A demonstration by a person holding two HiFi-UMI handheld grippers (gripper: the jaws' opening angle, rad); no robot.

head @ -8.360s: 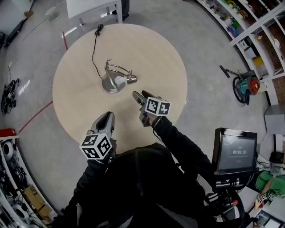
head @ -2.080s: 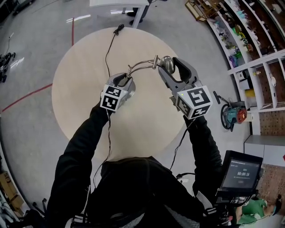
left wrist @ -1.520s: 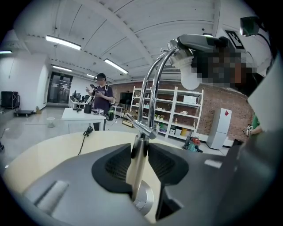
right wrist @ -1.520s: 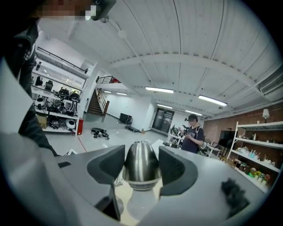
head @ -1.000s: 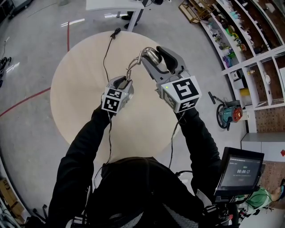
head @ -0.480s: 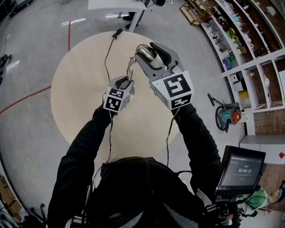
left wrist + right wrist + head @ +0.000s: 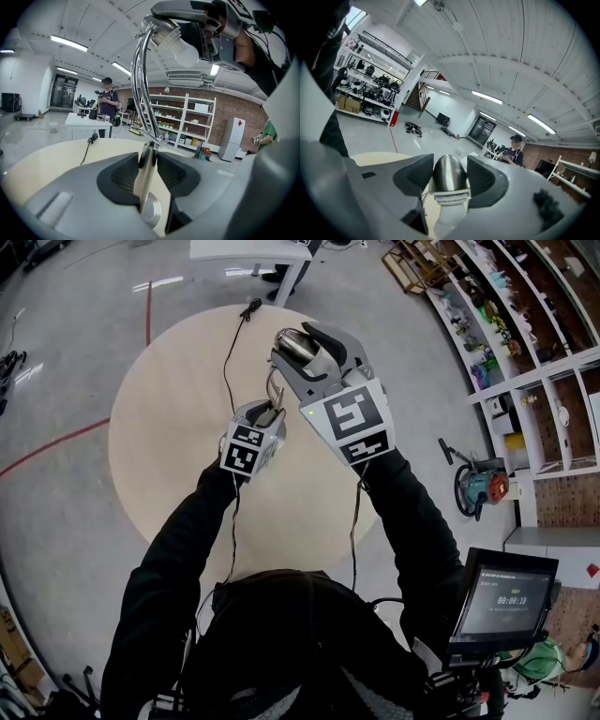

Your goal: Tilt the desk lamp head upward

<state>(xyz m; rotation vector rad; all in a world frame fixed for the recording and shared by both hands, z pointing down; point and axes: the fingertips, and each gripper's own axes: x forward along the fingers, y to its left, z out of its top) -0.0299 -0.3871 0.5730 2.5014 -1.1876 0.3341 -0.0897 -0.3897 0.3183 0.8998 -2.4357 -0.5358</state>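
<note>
The right gripper (image 7: pixel 450 171) is clenched on the lamp head (image 7: pixel 293 341): its 2 dark pads press the metal dome from both sides, and the white bulb (image 7: pixel 185 52) comes out at the near end, facing down and toward the person. The left gripper (image 7: pixel 265 414) is closed on the upright stem (image 7: pixel 145 171) of the lamp, low down, just above the round base (image 7: pixel 151 213), which stands on the round table (image 7: pixel 159 418). From the stem, the curved chrome arm (image 7: pixel 137 79) rises to the head, so the head is high above the table, over its far half.

The step in hand seems to be the tilt itself: 1 gripper braces, the other turns. I judge the tilt as not finished, because the bulb looks downward. The next move calls for rotating the right gripper at the head's joint so the bulb end rises, while the left holds the stem firm, so that the base does not lift or slide.
</note>
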